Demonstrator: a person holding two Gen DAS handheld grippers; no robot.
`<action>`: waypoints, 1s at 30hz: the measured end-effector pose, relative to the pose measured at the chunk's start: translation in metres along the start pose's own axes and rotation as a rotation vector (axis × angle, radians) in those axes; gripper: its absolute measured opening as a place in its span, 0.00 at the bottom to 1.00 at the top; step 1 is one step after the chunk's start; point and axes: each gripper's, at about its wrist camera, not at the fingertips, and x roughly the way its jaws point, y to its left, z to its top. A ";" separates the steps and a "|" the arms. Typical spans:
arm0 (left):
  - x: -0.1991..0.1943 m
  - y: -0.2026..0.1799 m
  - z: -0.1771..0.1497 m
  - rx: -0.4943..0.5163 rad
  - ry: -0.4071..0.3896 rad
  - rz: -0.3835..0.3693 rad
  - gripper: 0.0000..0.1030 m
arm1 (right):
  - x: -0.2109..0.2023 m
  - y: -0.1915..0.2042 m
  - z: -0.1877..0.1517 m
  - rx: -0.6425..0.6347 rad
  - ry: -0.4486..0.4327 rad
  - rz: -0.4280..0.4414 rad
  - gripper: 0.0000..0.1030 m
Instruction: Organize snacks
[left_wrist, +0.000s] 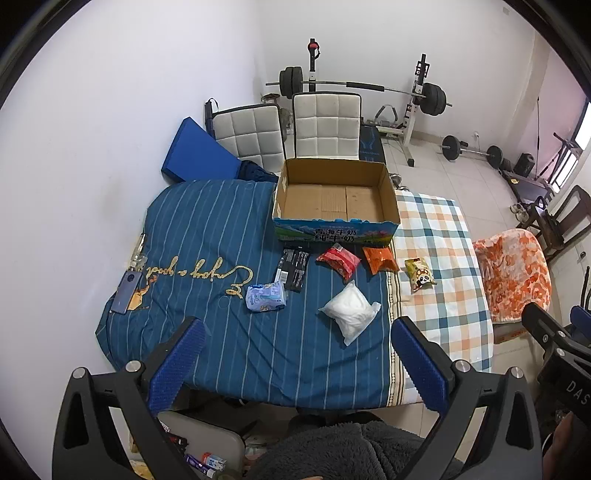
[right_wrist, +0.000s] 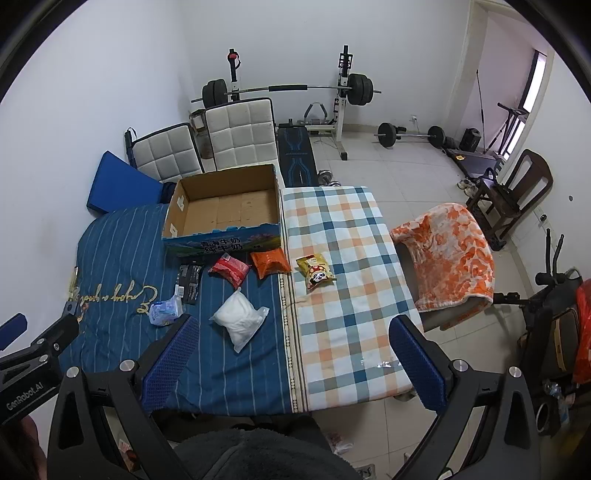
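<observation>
both grippers, left gripper (left_wrist: 297, 354) and right gripper (right_wrist: 291, 354), hang wide apart and empty above six snack packets (left_wrist: 349, 312) lying before the empty cardboard box (left_wrist: 334, 201), so a centred pinch on one packet seems wise.

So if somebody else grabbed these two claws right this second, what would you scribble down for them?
Left claw: open, empty, hovering above the near edge of the table.
Right claw: open, empty, likewise.
Cardboard box: at the far side of the table, nothing in it.
Snacks all lie loose in front of it: black packet, red packet, orange packet, yellow panda packet on the checked cloth, pale blue packet, white bag.
Done: nothing packed yet.
Left: probably all six into the box. The white bag lies nearest.
</observation>
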 end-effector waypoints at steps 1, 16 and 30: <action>-0.001 -0.001 0.000 -0.001 -0.001 0.002 1.00 | 0.001 0.000 0.000 0.001 0.000 -0.001 1.00; 0.002 -0.003 -0.003 -0.012 -0.009 0.004 1.00 | 0.001 -0.001 0.001 -0.001 0.002 0.005 1.00; -0.002 -0.001 0.003 -0.018 -0.018 0.005 1.00 | 0.001 0.000 0.006 -0.011 0.000 0.015 1.00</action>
